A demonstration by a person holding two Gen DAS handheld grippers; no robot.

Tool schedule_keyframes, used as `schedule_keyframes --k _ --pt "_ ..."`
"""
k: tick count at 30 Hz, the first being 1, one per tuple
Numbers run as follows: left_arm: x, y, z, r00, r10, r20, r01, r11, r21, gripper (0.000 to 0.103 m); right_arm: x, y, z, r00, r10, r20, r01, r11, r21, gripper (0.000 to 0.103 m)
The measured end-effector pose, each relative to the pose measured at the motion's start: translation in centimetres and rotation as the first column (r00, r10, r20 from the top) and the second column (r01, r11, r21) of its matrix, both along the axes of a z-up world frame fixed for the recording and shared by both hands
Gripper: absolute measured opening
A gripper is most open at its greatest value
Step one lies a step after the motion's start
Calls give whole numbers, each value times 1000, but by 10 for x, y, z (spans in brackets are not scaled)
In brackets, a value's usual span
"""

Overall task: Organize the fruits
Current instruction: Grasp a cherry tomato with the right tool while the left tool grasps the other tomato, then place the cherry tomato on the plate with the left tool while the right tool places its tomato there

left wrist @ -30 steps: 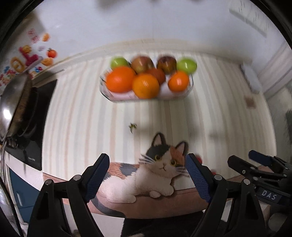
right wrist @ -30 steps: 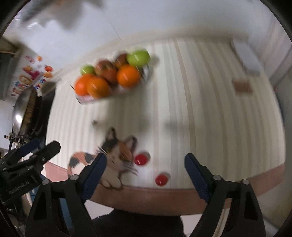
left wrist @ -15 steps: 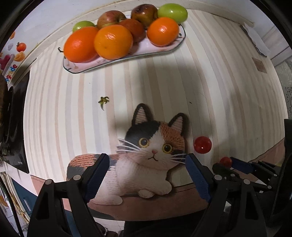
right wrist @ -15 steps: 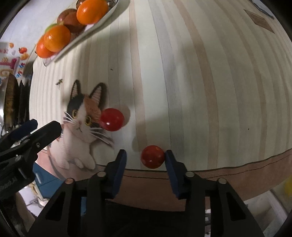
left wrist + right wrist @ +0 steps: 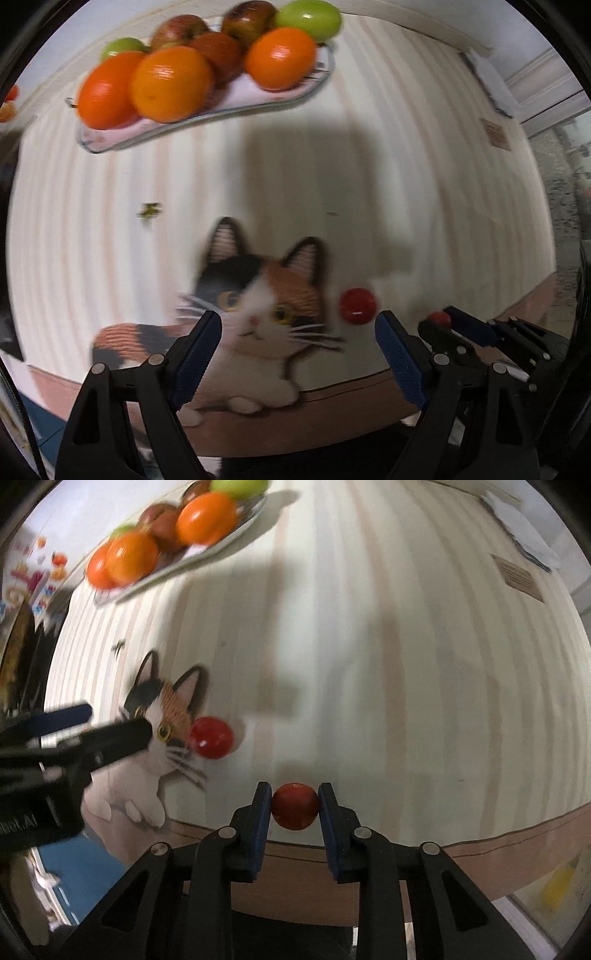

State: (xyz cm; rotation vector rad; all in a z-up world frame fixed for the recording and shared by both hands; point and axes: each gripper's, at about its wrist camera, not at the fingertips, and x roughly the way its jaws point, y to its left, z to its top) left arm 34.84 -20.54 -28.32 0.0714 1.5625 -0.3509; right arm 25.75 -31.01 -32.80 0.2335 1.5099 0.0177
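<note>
Pinching a small red fruit [image 5: 295,806] between clenched jaws, the right gripper [image 5: 295,805] sits near the striped table's [image 5: 406,664] front edge. The left gripper [image 5: 297,345] hangs spread, jaws closing slightly with nothing between them, above a cat picture [image 5: 258,295] beside a second red fruit [image 5: 357,306]; a fruit plate [image 5: 207,114] lies beyond.

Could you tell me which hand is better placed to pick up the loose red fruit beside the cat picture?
Left: its tongs are open beside that red fruit, while the right tongs already grip another fruit.
</note>
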Motion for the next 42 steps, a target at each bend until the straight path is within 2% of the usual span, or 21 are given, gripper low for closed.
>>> schedule_keyframes --k 4,6,10,12,13,15,17,25,32,36,42 --pt "0 -20 -13 999 -28 -44 26 998 -55 75 2 -21 4 998 -56 8 56 998 0 28" --pt "1 -33 -19 997 -48 -68 44 997 -60 67 3 -31 4 997 -76 10 76 997 -4 28" --pt "1 -53 -28 992 -79 -100 72 995 -66 60 13 -50 4 995 -99 9 99 995 -12 28" --pt "3 -57 -35 990 -84 -115 77 995 -65 46 14 -55 4 994 -106 8 106 994 -14 28" --pt "5 -60 -37 989 -81 -120 74 995 -62 43 14 -56 4 994 -109 8 109 994 -12 28" --pt "9 -62 -36 992 -75 -100 70 996 -56 32 15 -56 3 994 -110 7 110 994 -15 28" --pt "13 -61 -34 993 -66 -93 61 997 -54 27 16 -57 2 994 -113 3 113 994 -11 28" --pt "21 -29 -19 998 -14 -67 9 998 -65 27 21 -59 12 995 -99 20 99 995 -4 28" --pt "40 23 18 995 101 -20 -102 987 -124 27 44 -46 32 993 -88 77 84 995 55 28" --pt "54 68 47 981 190 30 -182 969 -164 27 71 -23 45 990 -67 127 51 991 126 28" --pt "81 122 57 951 304 63 -287 938 -196 27 133 23 60 977 -24 214 -21 979 205 28"
